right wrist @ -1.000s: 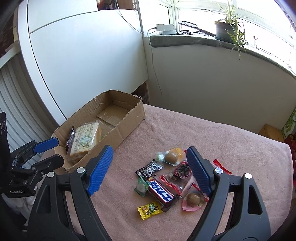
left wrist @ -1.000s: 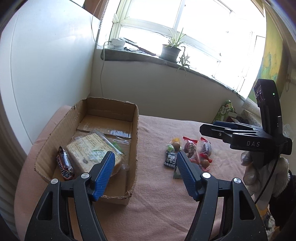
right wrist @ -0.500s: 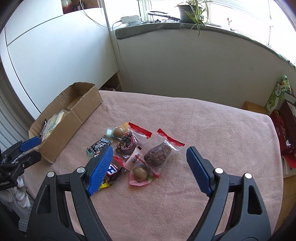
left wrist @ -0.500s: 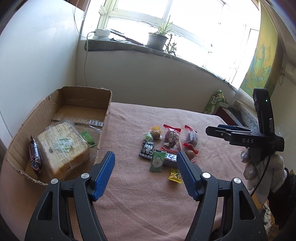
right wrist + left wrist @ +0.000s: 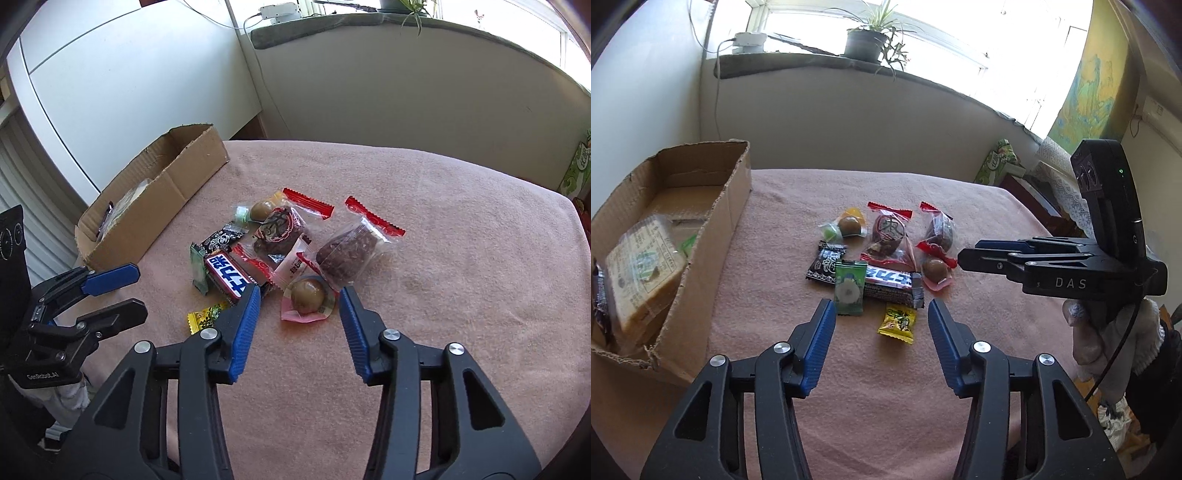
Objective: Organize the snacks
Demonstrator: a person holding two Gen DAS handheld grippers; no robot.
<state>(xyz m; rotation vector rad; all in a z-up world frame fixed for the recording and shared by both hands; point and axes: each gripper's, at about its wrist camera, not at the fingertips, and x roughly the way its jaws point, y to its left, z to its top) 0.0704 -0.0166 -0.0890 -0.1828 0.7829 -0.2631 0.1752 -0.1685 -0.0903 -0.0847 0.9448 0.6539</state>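
A pile of wrapped snacks lies on the pink tablecloth point(image 5: 886, 406). My left gripper point(image 5: 881, 310) hovers low over its near edge with the jaws closing; the yellow candy point(image 5: 897, 323) lies between the tips, untouched. A green candy point(image 5: 849, 288) and a chocolate bar point(image 5: 890, 282) lie just beyond. My right gripper point(image 5: 300, 295) is also closing, and the pink-wrapped egg packet point(image 5: 306, 299) sits between its tips with a gap on each side. A cardboard box point(image 5: 701, 258) at the left holds a bread pack point(image 5: 639, 269).
Two red-sealed clear packets point(image 5: 347, 254) and a black packet point(image 5: 221, 238) lie in the pile. A white cabinet point(image 5: 129, 92) stands behind the box. A potted plant point(image 5: 866, 44) is on the windowsill, and a green carton point(image 5: 997, 162) beyond the table's right edge.
Both grippers swung away from the box and came down close over the snack pile. Their jaws stand narrower than half a second ago.
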